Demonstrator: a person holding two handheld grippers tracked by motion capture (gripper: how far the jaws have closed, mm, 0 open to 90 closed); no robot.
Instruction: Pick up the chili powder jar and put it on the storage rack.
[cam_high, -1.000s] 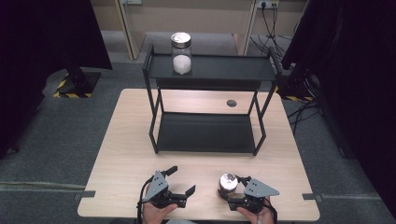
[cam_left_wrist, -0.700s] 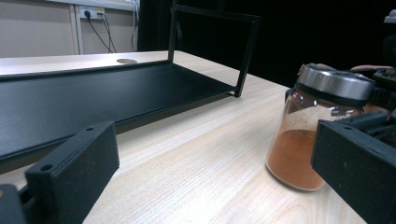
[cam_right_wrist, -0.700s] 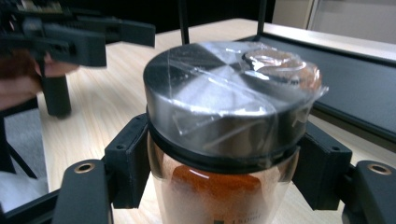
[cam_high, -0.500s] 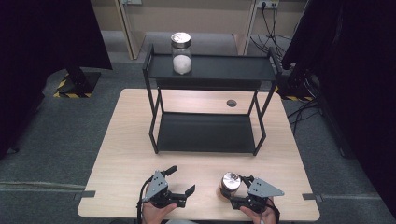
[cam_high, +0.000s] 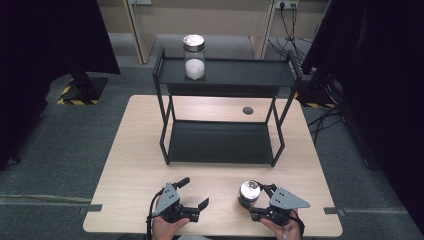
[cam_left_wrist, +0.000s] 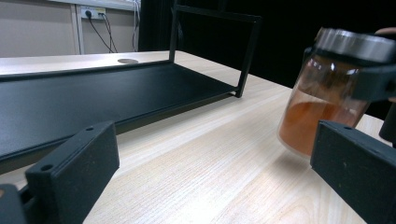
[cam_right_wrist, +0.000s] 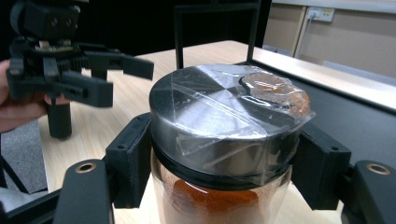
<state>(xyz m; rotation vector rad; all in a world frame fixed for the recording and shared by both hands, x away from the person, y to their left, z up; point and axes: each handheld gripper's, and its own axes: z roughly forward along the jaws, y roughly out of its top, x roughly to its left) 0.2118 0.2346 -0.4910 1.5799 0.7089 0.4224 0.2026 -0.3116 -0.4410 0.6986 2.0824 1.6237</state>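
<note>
- Two jars in all: your right gripper (cam_high: 256, 199) has its jaws clamped just under the metal lid of the jar of orange powder (cam_high: 248, 194), at the near edge of the table (cam_high: 135, 150), in front of the rack
- In the right gripper view the two black jaws press on either side of that jar's neck, and clear tape lies across the lid
- In the left gripper view the jar leans a little, and I can't tell whether its base touches the wood
- The other jar, the jar of white powder (cam_high: 194, 56), stands upright on the top shelf of the one black rack (cam_high: 220, 142), towards its left end
- The rack has two shelves; the lower one is bare
- Your left gripper (cam_high: 193, 196) rests near the table's front edge, well to the left of the held jar, jaws spread wide with nothing between them
- One dark round hole (cam_high: 247, 110) sits in the tabletop behind the rack
</note>
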